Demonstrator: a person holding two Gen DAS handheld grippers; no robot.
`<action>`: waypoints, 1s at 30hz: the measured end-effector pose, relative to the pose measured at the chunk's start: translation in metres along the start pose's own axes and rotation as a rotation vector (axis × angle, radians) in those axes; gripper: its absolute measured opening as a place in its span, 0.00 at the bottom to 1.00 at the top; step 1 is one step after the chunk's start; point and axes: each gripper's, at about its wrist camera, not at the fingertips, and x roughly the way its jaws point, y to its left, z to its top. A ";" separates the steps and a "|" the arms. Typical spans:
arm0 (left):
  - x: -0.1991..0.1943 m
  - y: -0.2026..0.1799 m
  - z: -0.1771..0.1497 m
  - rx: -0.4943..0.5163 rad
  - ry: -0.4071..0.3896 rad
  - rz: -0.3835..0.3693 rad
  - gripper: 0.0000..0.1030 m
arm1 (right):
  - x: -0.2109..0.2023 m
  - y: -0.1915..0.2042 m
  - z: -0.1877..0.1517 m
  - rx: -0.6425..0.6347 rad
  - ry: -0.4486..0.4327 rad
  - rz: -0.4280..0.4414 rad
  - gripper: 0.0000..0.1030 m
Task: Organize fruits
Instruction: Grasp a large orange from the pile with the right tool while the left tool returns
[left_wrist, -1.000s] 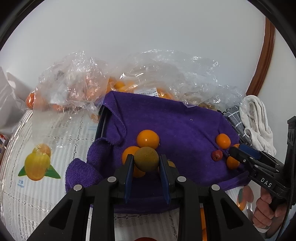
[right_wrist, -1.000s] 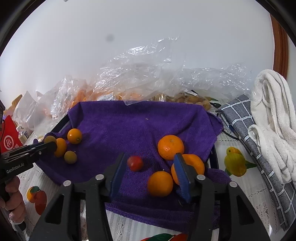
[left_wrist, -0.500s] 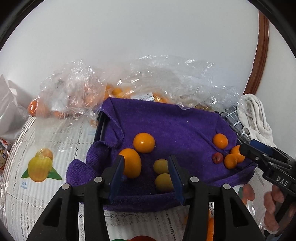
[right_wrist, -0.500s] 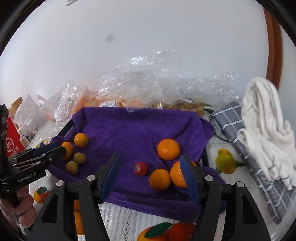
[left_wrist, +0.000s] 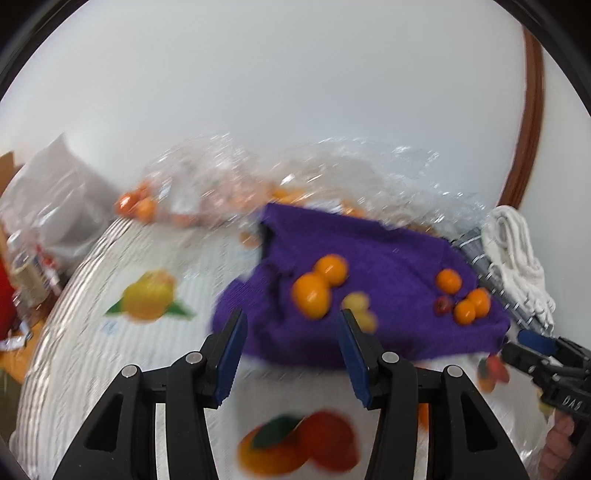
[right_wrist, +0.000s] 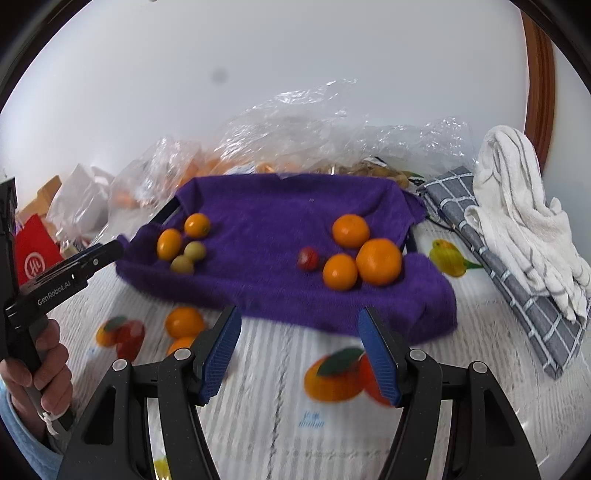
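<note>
A purple towel covers a tray and carries two fruit groups. On its left lie two oranges and two yellow-green fruits. On its right lie three oranges and a small red fruit. The towel and fruits show blurred in the left wrist view. A loose orange lies on the tablecloth in front of the towel. My left gripper is open and empty, short of the towel's front edge. My right gripper is open and empty, also in front of the towel.
Clear plastic bags holding more oranges lie behind the towel. A white towel on a grey checked cloth lies at the right. A red box and white bags stand at the left. The tablecloth has printed fruit pictures.
My left gripper let go of a yellow-green fruit on the towel's left side, opened, and pulled back. My right gripper also drew back from the towel. Both views now show the table's front.
</note>
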 end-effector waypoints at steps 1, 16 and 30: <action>-0.003 0.008 -0.006 -0.018 0.015 0.019 0.48 | -0.001 0.003 -0.004 -0.002 0.009 0.009 0.64; -0.018 0.041 -0.036 -0.107 0.088 0.091 0.51 | 0.023 0.063 -0.028 -0.108 0.107 0.113 0.64; -0.025 0.053 -0.029 -0.178 0.060 0.057 0.51 | 0.052 0.086 -0.032 -0.196 0.178 0.080 0.61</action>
